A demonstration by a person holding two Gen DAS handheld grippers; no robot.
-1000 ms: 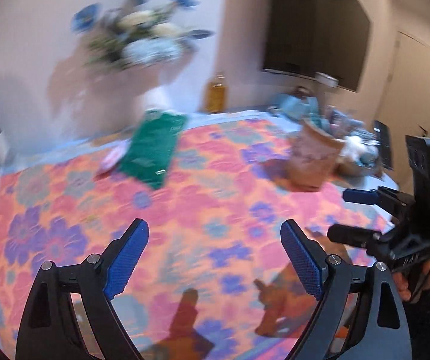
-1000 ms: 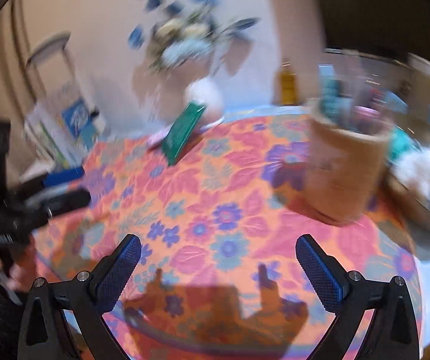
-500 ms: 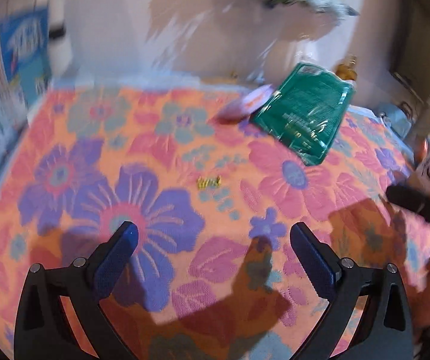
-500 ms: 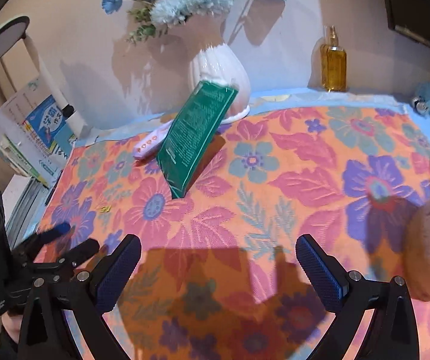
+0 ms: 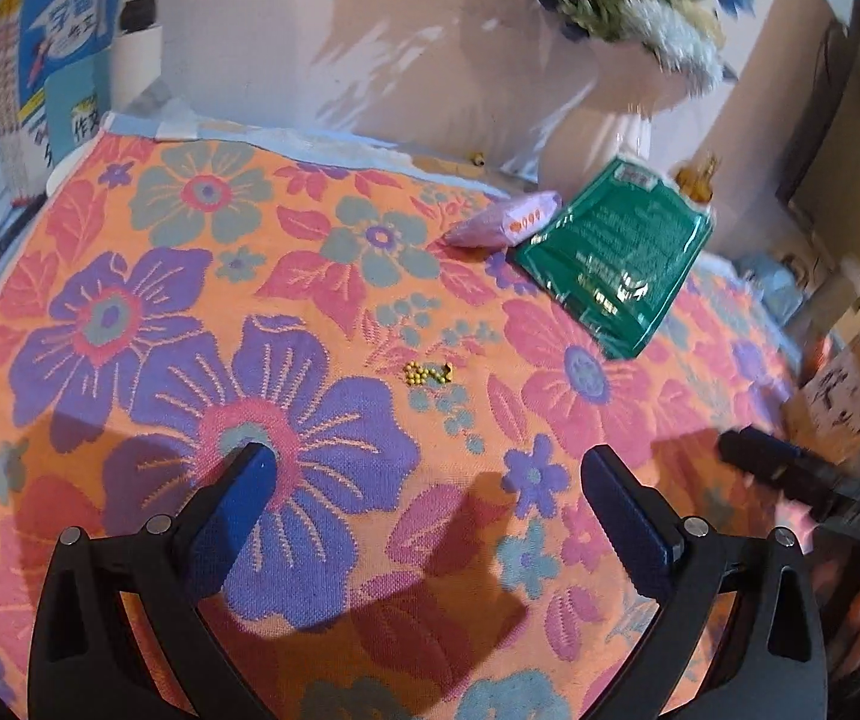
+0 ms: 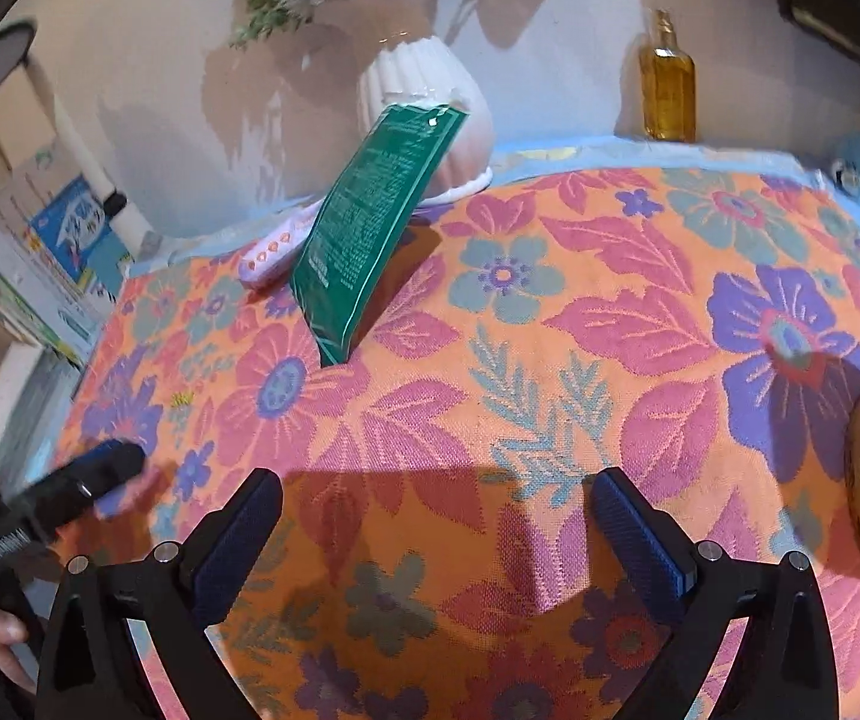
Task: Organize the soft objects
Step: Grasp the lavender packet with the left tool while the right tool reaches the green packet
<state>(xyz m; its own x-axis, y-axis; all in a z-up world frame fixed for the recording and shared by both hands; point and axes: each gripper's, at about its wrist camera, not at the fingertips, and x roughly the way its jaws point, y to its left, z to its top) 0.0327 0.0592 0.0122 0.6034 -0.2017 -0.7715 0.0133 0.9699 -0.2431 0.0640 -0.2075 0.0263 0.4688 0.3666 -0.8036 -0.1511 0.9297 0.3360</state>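
Both the left gripper (image 5: 426,480) and right gripper (image 6: 436,507) hang wide open, empty. The left's jaws have just been opening. Ahead, the green packet (image 6: 372,222) leans on the vase (image 6: 430,84); a clumsy grab could topple it.

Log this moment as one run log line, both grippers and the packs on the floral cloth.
left gripper: open, empty | right gripper: open, empty | green pack: leaning on white vase | pink pack: beside it, untouched
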